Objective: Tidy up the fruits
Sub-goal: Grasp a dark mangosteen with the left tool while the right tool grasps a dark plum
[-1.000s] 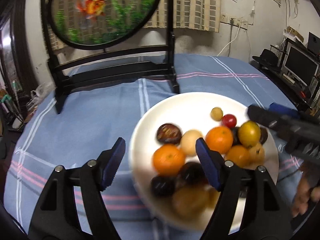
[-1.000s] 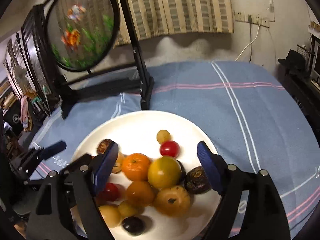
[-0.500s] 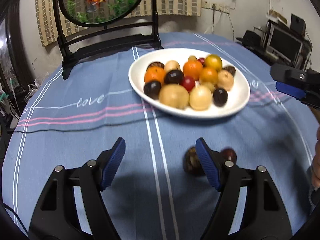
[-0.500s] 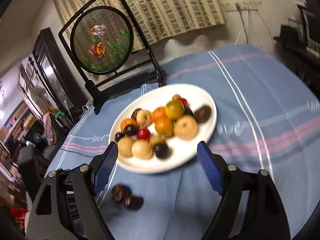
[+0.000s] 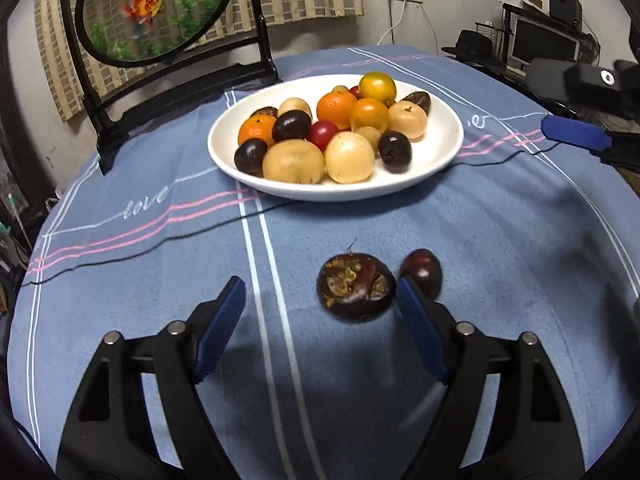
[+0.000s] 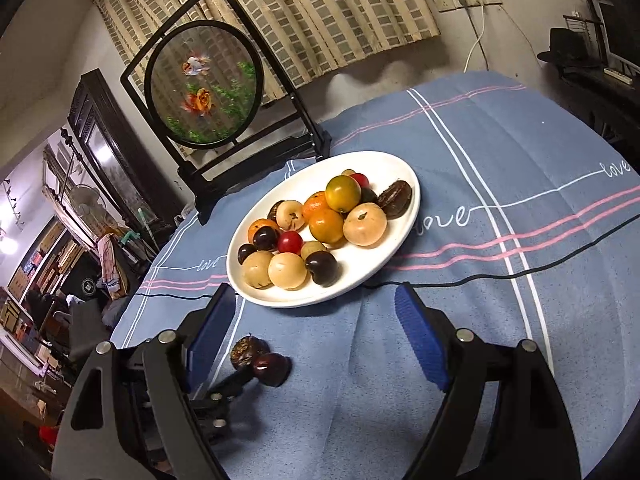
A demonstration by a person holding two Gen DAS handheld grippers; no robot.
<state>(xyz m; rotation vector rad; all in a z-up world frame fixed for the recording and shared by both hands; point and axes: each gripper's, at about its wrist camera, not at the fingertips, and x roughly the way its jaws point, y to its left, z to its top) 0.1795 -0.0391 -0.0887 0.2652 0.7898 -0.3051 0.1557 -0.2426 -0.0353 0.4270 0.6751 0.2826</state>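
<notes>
On the table (image 5: 500, 220), two dark fruits (image 5: 354, 286) are lying before the fruit plate (image 5: 440, 148); left gripper (image 5: 320, 332), jaws just widening, and right gripper (image 6: 316, 336) are gaping empty.

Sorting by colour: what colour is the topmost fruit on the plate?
Yellow-green fruit, clearest in the right wrist view.
</notes>
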